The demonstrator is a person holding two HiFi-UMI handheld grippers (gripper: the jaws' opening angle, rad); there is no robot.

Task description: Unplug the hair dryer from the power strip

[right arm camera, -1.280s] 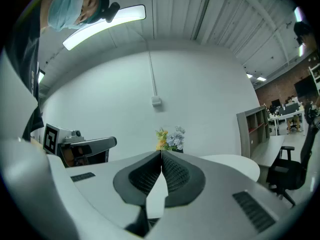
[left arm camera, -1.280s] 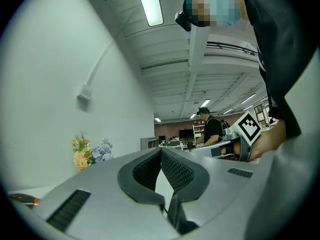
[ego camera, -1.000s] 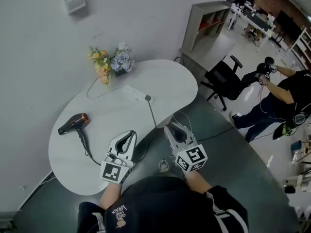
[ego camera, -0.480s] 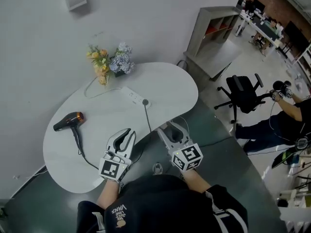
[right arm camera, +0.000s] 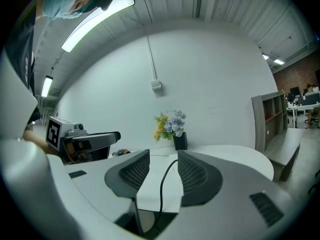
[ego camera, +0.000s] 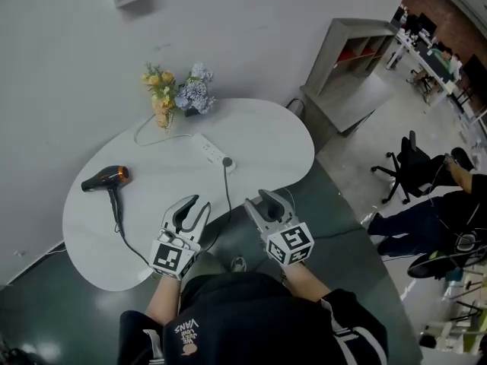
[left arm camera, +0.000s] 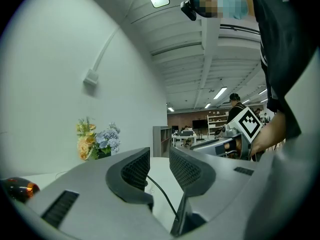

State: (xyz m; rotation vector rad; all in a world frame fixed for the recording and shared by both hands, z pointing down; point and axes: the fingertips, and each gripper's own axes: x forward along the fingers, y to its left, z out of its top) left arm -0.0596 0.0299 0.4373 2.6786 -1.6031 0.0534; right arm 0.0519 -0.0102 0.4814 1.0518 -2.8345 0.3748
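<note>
Currently, left gripper, right gripper: my jaws are spreading, empty; small black plug is sitting in long white power strip.

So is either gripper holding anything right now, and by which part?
Nothing is held. The left gripper and the right gripper have both just been opening, and their gaps are empty. The hair dryer cord only shows beyond them, untouched.

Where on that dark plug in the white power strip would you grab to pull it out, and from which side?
Probably the dark plug itself, not its thin cord. The power strip lies flat on the table, so the plug seems to stand upward at its near end: come from above, jaws either side, and pull straight up.
</note>
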